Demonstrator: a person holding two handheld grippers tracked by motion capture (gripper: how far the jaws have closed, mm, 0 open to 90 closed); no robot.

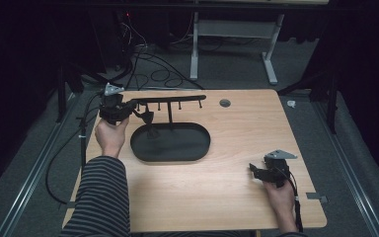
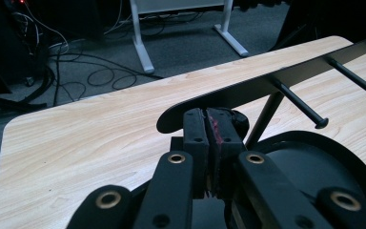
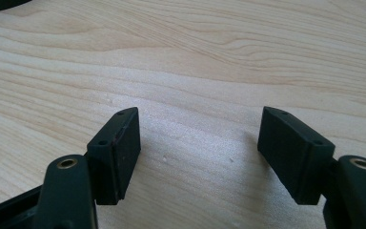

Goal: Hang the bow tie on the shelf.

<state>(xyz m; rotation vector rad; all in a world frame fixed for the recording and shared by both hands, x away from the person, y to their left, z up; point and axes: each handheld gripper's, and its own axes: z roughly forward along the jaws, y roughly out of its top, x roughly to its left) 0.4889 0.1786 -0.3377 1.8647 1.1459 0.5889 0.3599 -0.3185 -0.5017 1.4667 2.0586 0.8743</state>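
Note:
A black rack stands on the wooden table: an oval tray base (image 1: 177, 145), a thin post, and a long bar (image 1: 170, 100) with several pegs (image 2: 300, 102) pointing down. My left gripper (image 1: 137, 111) is held up at the bar's left end, just under it. In the left gripper view its jaws (image 2: 208, 125) are pressed together with a thin reddish strip between them, and a small black item (image 1: 147, 117) sits right at their tips. My right gripper (image 1: 252, 169) rests low over the table's near right part, open; its jaws (image 3: 198, 129) frame only bare wood.
A round grey grommet (image 1: 225, 102) sits in the table's far edge, right of the rack. Beyond the table a white desk frame (image 1: 237, 29) stands on grey carpet, with loose cables (image 1: 153, 69) on the floor.

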